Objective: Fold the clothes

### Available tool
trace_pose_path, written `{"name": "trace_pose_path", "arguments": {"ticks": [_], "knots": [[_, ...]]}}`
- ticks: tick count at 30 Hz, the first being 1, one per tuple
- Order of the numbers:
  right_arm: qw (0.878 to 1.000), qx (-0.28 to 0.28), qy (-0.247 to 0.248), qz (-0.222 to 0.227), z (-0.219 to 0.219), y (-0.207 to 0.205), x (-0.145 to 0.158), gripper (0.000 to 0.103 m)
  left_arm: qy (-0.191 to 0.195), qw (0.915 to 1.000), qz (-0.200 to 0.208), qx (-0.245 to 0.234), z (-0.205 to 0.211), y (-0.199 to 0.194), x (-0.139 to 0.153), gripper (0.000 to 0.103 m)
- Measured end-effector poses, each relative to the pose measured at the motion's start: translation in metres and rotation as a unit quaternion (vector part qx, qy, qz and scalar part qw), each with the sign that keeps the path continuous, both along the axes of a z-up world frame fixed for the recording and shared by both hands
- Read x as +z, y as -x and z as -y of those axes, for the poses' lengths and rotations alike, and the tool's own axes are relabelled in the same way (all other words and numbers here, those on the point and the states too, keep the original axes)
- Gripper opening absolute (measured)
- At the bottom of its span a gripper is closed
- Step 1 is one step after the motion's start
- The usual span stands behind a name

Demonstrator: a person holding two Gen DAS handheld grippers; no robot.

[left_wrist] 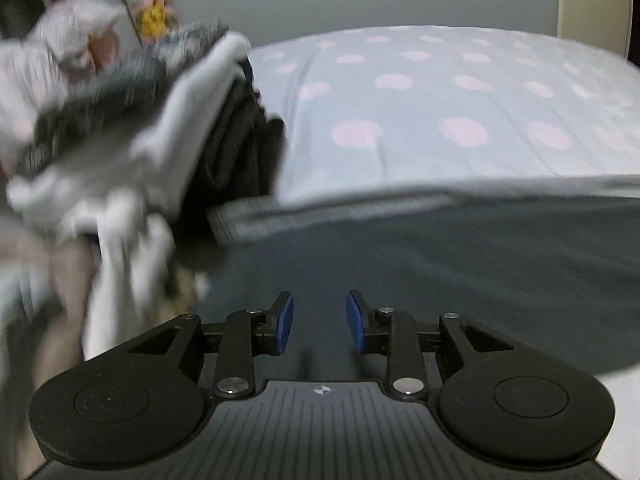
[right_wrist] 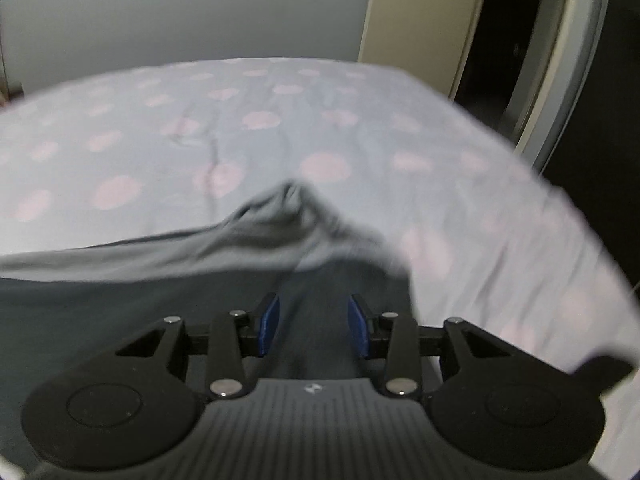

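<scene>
Grey garment (right_wrist: 160, 272) under parted jaws.

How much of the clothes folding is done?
Nothing looks folded yet. A grey garment lies spread on the spotted bed sheet, one corner bunched up. Both the left gripper and right gripper are open above it, holding nothing. A jumbled clothes pile waits.

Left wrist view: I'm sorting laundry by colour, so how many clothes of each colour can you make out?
Grey garment spread on the bed: 1
Pile, blurred: white pieces at least 1, dark pieces at least 1
Total: at least 3; the blur prevents an exact count.
</scene>
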State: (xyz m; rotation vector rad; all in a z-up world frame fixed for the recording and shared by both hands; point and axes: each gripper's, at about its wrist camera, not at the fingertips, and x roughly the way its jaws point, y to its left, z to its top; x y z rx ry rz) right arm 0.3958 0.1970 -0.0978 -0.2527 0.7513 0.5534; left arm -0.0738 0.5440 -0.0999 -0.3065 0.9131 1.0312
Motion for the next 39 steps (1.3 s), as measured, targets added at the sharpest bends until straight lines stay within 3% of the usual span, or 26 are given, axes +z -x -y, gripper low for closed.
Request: {"name": "trace_pose_path", "arguments": {"ticks": [3, 7, 10, 16, 19, 20, 21, 22, 24, 27, 29, 35, 37, 39], "knots": [[0.996, -0.035, -0.065, -0.047, 0.041, 0.003, -0.005, 0.049, 0.028, 0.9992, 0.028, 0.012, 0.025, 0.018, -0.008, 0.036], [0.986, -0.097, -0.107, -0.087, 0.086, -0.018, -0.018, 0.051, 0.051, 0.9973, 0.045, 0.026, 0.053, 0.033, -0.019, 0.036], [0.968, -0.142, -0.161, -0.130, 0.112, -0.037, -0.033, 0.057, 0.063, 0.9961, 0.054, 0.030, 0.072, 0.037, -0.027, 0.036], [0.946, -0.177, -0.207, -0.175, 0.121, -0.053, -0.073, 0.062, 0.104, 0.9894, 0.076, 0.067, 0.092, 0.042, -0.044, 0.036], [0.925, -0.200, -0.254, -0.199, 0.124, -0.061, -0.093, 0.067, 0.114, 0.9877, 0.078, 0.075, 0.097, 0.040, -0.047, 0.036], [0.918, -0.207, -0.267, -0.209, 0.126, -0.065, -0.099, 0.067, 0.115, 0.9874, 0.078, 0.076, 0.097, 0.038, -0.048, 0.036], [0.914, -0.209, -0.275, -0.212, 0.128, -0.068, -0.102, 0.060, 0.117, 0.9871, 0.078, 0.077, 0.098, 0.036, -0.048, 0.036], [0.913, -0.207, -0.280, -0.213, 0.129, -0.070, -0.103, 0.040, 0.119, 0.9868, 0.078, 0.078, 0.099, 0.035, -0.049, 0.036], [0.927, -0.193, -0.266, -0.183, 0.128, -0.069, -0.093, 0.023, 0.122, 0.9862, 0.078, 0.080, 0.101, 0.032, -0.050, 0.036], [0.953, -0.178, -0.232, -0.083, 0.126, -0.061, -0.066, 0.019, 0.128, 0.9853, 0.078, 0.083, 0.103, 0.027, -0.051, 0.036], [0.959, -0.185, -0.210, -0.036, 0.126, -0.060, -0.054, 0.018, 0.134, 0.9840, 0.086, 0.082, 0.105, 0.024, -0.050, 0.036], [0.954, -0.217, -0.184, -0.091, 0.123, -0.076, -0.081, 0.021, 0.135, 0.9861, 0.095, 0.020, 0.122, -0.003, -0.036, 0.036], [0.955, -0.220, -0.179, -0.091, 0.123, -0.074, -0.080, 0.033, 0.130, 0.9872, 0.092, -0.011, 0.132, -0.018, -0.031, 0.036], [0.957, -0.217, -0.175, -0.078, 0.124, -0.064, -0.073, 0.036, 0.126, 0.9864, 0.093, -0.051, 0.146, -0.039, -0.026, 0.036]]}}
